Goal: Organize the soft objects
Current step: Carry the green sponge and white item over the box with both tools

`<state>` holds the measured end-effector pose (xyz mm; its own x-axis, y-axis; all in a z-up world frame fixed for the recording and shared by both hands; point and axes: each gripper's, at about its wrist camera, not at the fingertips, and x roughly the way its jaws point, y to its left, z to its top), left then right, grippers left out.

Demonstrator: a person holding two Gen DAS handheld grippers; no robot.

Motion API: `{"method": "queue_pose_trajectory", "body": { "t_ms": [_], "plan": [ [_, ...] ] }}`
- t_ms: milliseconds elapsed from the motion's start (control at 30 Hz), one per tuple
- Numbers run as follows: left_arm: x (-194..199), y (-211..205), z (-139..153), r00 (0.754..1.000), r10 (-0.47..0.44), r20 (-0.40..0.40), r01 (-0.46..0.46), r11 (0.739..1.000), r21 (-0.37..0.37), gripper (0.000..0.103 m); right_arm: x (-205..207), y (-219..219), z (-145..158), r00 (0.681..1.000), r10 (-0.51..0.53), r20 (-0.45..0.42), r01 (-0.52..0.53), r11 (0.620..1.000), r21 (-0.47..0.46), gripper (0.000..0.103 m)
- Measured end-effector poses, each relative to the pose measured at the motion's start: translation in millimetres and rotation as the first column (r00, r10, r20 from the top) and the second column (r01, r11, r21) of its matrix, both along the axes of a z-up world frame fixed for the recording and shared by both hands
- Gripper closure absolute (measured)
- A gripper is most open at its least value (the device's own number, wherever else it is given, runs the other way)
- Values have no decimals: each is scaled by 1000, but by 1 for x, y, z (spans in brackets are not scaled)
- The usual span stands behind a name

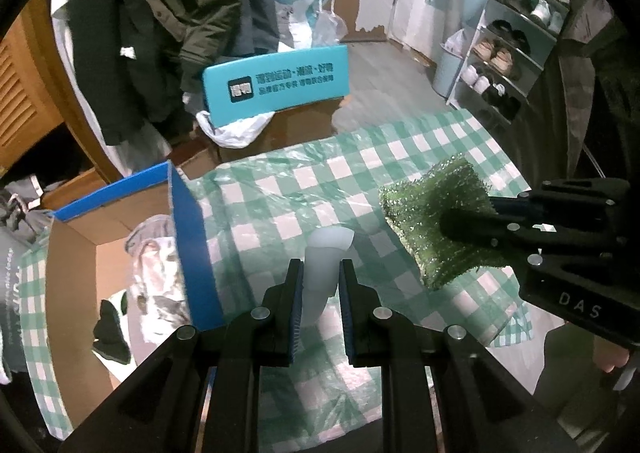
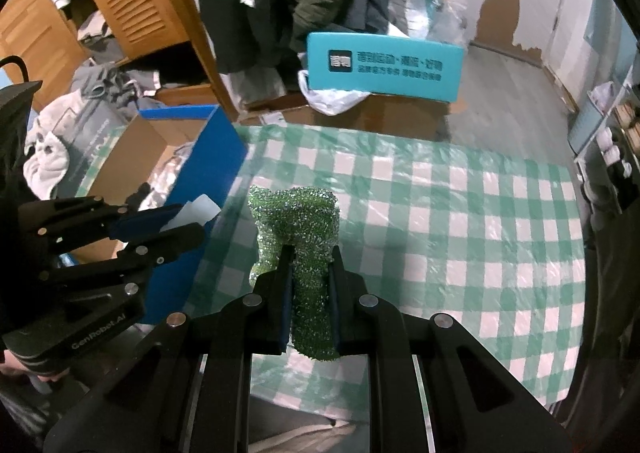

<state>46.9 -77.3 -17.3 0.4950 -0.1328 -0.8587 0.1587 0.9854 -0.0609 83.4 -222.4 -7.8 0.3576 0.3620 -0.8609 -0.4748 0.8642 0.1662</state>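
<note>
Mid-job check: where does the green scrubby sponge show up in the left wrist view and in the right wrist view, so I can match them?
Left wrist view: green sponge sits right of centre, pinched by the right gripper coming in from the right edge.
Right wrist view: green sponge is at centre, between that camera's own fingers.
Shared landmark: the teal box with dark logo, beyond the checked cloth's far edge.

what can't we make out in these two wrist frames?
- Box contents: left wrist view, blue wall hides most; blurred.
- White piece in left gripper: lower end hidden by the fingers; what it is, unclear.
- Green sponge in right gripper: middle covered by pads, right wrist view.
- Shoe rack: shoes too small, partly cut off.
</note>
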Motion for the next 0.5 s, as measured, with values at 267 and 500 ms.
{"method": "queue_pose_trajectory", "body": {
  "t_ms": [267,500],
  "plan": [
    [-7,26,7,999,38,19,-38,999,10,86,1,27,5,999,39,1,-39,999,2,90],
    [-15,51,14,997,72,40,-72,997,2,86,0,57,11,997,82,10,-82,997,5,90]
  ]
}}
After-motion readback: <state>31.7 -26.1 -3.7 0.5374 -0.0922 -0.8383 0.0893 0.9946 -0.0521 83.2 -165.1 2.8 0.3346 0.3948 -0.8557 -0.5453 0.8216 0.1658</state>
